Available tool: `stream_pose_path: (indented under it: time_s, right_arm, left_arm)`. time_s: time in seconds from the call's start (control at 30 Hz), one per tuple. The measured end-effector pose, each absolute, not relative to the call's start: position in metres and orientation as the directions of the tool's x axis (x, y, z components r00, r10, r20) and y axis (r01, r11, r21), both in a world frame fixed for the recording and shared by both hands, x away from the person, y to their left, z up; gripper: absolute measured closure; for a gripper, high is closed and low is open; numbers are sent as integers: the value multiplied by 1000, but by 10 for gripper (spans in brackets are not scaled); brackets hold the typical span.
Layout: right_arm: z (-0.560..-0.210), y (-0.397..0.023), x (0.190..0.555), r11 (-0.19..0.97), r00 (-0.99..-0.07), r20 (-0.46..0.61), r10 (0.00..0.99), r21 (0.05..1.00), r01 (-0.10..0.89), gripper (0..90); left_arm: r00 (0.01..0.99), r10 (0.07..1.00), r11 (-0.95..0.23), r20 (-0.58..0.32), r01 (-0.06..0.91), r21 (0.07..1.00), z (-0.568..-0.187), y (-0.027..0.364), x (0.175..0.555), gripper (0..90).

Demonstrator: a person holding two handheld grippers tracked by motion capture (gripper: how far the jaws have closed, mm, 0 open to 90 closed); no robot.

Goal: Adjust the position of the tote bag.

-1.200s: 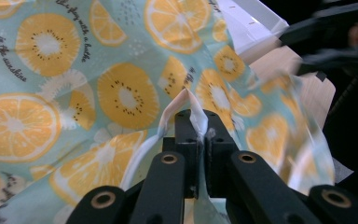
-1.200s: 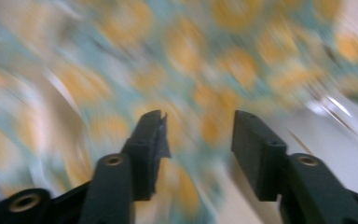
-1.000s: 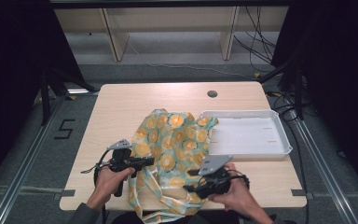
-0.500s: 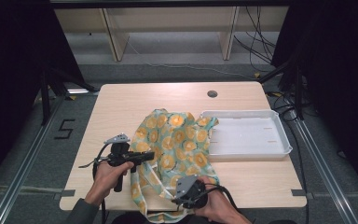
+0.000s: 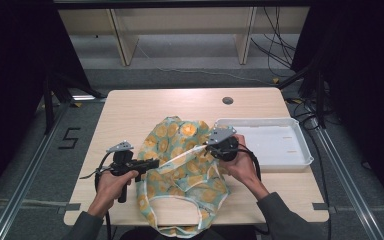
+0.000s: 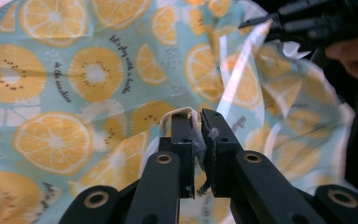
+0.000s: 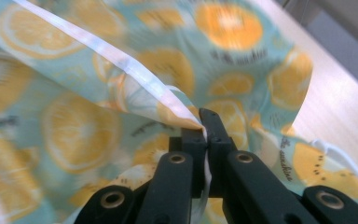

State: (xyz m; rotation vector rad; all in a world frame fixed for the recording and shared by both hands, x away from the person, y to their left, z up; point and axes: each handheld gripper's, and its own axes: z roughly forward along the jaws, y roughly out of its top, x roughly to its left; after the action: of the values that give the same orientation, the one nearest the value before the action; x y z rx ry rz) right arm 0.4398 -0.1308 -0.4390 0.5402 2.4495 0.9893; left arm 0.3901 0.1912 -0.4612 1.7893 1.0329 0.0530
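Observation:
A teal cloth printed with orange slices and edged in white trim lies crumpled at the table's front middle, part of it hanging over the front edge. My left gripper sits at the cloth's left side, shut on a fold of the white trim; its jaws have just eased slightly. My right gripper is held above the cloth beside the tray, shut on the same trim. The trim runs as a taut white band between the two grippers. In the left gripper view the right gripper appears at the top right.
A white tray rests on the table's right half, just right of the right hand. The light wooden table has a round dark grommet at the back. Dark floor and rails surround the table.
The right hand dipped to the cloth at the table's front edge, then swung up and away toward the tray, pulling the white trim taut. The left hand stayed put.

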Motion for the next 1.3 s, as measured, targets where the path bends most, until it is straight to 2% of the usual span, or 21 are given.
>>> stream_pose_path:
  time_s: [0.1,0.3,0.33,0.4,0.5,0.57,0.67,0.7,0.77,0.83,0.87,0.9,0.93,0.97,1.0,1.03,1.1,1.13,1.17,1.23,1.3]
  right_arm:
    - [-456,-127,456,700,-825,-256,503,681,216,900]
    - [-462,-127,461,710,-817,-265,513,666,230,900]
    - [-462,-128,461,709,-818,-263,512,667,230,900]
    - [-462,-130,463,711,-816,-266,513,664,231,900]
    - [-463,-131,464,707,-812,-256,525,663,248,900]
    - [-464,-131,466,710,-813,-256,523,659,250,900]
    - [-464,-131,468,708,-814,-264,517,666,233,900]
    - [-464,-131,467,704,-813,-254,523,667,245,900]
    - [-462,-132,467,698,-813,-243,529,670,254,900]
    - [-461,-134,467,704,-818,-246,520,666,246,900]
    - [-461,-134,467,701,-817,-245,522,669,247,900]
    - [-460,-134,467,700,-819,-238,523,668,252,894]
    - [-461,-135,466,696,-817,-238,525,673,252,875]
    - [-460,-135,465,691,-813,-231,534,673,262,848]
    - [-458,-136,466,697,-807,-249,536,670,256,797]
    - [-456,-136,464,690,-804,-237,546,671,270,725]
    - [-444,-135,456,674,-801,-200,565,672,308,591]
    - [-435,-137,449,691,-800,-240,550,669,275,556]
    - [-426,-137,438,670,-812,-222,540,697,255,528]
    - [-406,-139,414,624,-861,-134,491,743,241,509]
    - [-397,-139,395,598,-879,-112,463,772,217,507]
  left_arm:
    - [616,656,-100,-437,645,758,-469,189,396,782]
    - [657,667,-176,-351,597,782,-445,195,380,618]
    - [667,674,-190,-318,573,797,-438,199,374,601]
    - [674,670,-202,-311,569,797,-432,204,364,567]
    - [665,719,-257,-202,524,812,-429,210,353,531]
    - [669,735,-335,-111,501,798,-432,209,353,514]
    - [690,723,-414,-43,482,772,-440,199,360,438]
    - [699,715,-455,3,461,761,-444,194,365,414]
    - [726,687,-496,32,437,750,-448,185,374,379]
    - [770,638,-520,10,421,743,-456,177,387,343]
    - [779,627,-528,-3,427,734,-460,174,393,355]
    - [789,614,-543,-2,424,725,-463,174,399,412]
    - [790,612,-527,-33,439,727,-467,173,402,605]
    - [789,610,-495,-80,458,738,-469,173,405,684]
    - [793,600,-484,-106,466,741,-470,175,408,813]
    - [777,614,-457,-137,492,741,-470,175,409,874]
    - [769,622,-442,-150,503,743,-468,176,411,888]
    - [765,625,-431,-154,502,750,-465,177,412,889]
    - [772,615,-427,-162,499,754,-462,179,415,890]
    - [756,625,-397,-193,521,755,-458,181,419,890]
    - [745,632,-376,-212,534,757,-455,183,422,890]
